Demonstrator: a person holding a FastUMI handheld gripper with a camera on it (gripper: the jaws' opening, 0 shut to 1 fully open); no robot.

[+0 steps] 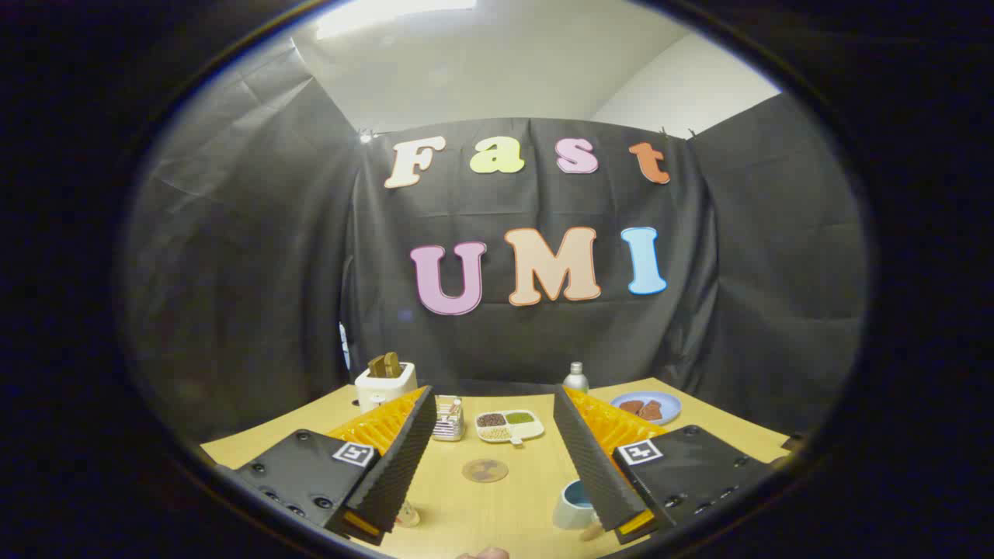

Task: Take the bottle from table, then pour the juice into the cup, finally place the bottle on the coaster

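Fingers (489,435) spread wide, holding nothing — ahead on the table (512,497): one coaster (484,470), one cup (573,505), one bottle (575,376).

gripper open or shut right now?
Open. The gripper holds nothing; its fingers stand wide apart, with the coaster on the table between them.

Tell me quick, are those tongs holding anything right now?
Tongs: open and empty, fingers spread wide above the table, with the coaster between them.
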